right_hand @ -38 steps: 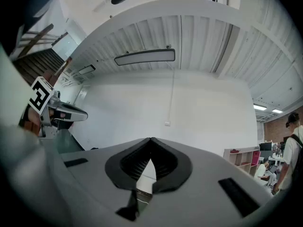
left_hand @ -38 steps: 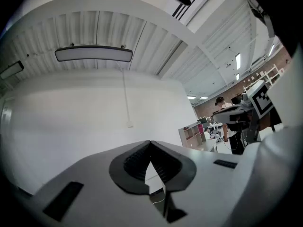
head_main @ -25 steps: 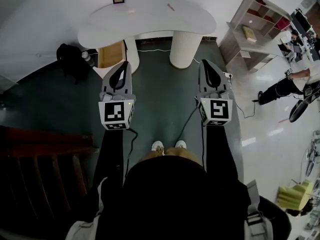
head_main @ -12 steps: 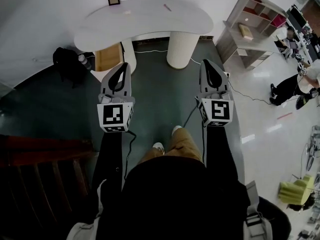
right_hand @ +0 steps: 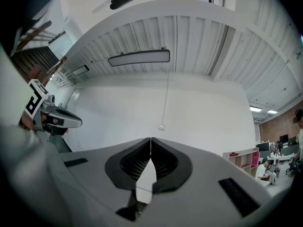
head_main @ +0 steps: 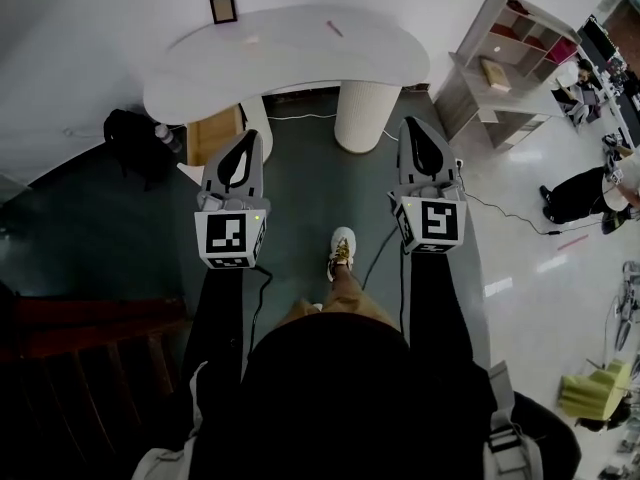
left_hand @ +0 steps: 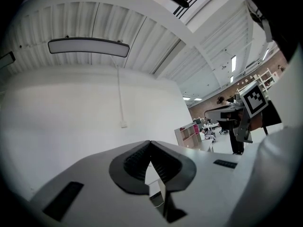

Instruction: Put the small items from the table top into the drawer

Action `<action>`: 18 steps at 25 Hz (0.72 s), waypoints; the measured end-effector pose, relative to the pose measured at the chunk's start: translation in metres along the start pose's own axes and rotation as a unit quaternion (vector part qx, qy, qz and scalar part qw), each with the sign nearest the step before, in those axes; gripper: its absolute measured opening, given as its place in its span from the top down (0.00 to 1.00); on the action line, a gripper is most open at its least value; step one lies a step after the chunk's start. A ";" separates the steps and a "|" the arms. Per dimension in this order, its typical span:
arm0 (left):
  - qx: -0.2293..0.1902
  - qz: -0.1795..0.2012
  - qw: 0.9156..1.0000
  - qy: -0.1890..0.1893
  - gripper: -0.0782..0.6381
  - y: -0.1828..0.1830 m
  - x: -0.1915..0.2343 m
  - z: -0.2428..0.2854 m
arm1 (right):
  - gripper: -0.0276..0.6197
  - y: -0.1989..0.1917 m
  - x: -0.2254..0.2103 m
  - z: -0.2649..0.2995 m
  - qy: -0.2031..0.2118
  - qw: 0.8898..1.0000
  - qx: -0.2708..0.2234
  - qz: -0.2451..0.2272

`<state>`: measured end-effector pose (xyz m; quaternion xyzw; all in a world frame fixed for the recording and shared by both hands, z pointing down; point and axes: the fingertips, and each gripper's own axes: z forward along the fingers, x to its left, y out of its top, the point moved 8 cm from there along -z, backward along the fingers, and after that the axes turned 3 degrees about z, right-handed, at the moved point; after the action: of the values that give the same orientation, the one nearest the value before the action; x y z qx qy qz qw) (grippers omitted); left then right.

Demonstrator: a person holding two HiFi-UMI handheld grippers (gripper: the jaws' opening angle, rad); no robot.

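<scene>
A white curved table [head_main: 290,63] stands ahead by the wall. On its top lie a thin pink stick [head_main: 334,28] and a small pale item [head_main: 250,40]. A wooden drawer unit [head_main: 215,130] sits under the table's left side. My left gripper [head_main: 243,138] and right gripper [head_main: 416,128] are held side by side over the dark floor, short of the table. Both are shut with nothing in them: the left gripper [left_hand: 150,144] and the right gripper [right_hand: 150,141] show pads touching, pointed at the white wall.
A small framed picture [head_main: 222,9] stands at the table's back edge. A thick white table leg [head_main: 363,114] is ahead. A black bag [head_main: 135,133] lies left, and wooden stairs [head_main: 80,313] lower left. An open shelf [head_main: 510,63] and a person [head_main: 580,193] are at right.
The person has walked toward the table, one white shoe now stepping out ahead. Both grippers stay shut and level in the same pose.
</scene>
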<state>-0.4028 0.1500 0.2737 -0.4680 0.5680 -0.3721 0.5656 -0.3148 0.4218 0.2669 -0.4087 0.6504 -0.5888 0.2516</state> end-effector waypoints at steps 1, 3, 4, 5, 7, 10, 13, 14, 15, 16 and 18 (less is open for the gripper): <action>0.000 0.002 1.000 -0.001 0.87 -0.002 0.002 0.008 | 0.91 -0.003 -0.003 0.009 -0.001 1.000 -0.001 0.002; -0.001 0.005 1.000 -0.002 0.87 -0.005 0.006 0.027 | 0.91 -0.010 -0.011 0.027 -0.002 1.000 -0.005 0.005; -0.001 0.006 1.000 -0.001 0.87 -0.006 0.008 0.038 | 0.91 -0.013 -0.016 0.036 -0.003 1.000 -0.006 0.007; -0.001 0.007 1.000 -0.001 0.87 -0.008 0.009 0.048 | 0.91 -0.016 -0.021 0.044 -0.003 1.000 -0.007 0.008; -0.001 0.008 1.000 -0.001 0.87 -0.009 0.010 0.071 | 0.91 -0.023 -0.034 0.062 -0.003 1.000 -0.003 0.009; 0.000 0.007 1.000 0.000 0.87 -0.010 0.012 0.112 | 0.91 -0.032 -0.057 0.093 -0.004 1.000 0.005 0.007; 0.000 0.001 1.000 0.002 0.87 -0.008 0.014 0.154 | 0.91 -0.035 -0.081 0.126 0.002 1.000 0.005 0.006; -0.001 0.001 1.000 0.001 0.87 -0.007 0.014 0.167 | 0.91 -0.036 -0.088 0.135 0.004 1.000 0.004 0.006; -0.002 0.001 1.000 0.000 0.87 -0.006 0.014 0.180 | 0.91 -0.038 -0.095 0.146 0.006 1.000 0.003 0.006; -0.002 0.002 1.000 -0.001 0.87 -0.006 0.015 0.193 | 0.91 -0.040 -0.102 0.156 0.006 1.000 0.003 0.006; 0.000 0.002 1.000 -0.002 0.87 -0.008 0.015 0.219 | 0.91 -0.046 -0.116 0.177 0.006 1.000 0.004 0.010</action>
<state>-0.1836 0.1566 0.2581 -0.4674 0.5681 -0.3697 0.5675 -0.0981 0.4199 0.2622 -0.3973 0.6535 -0.5916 0.2550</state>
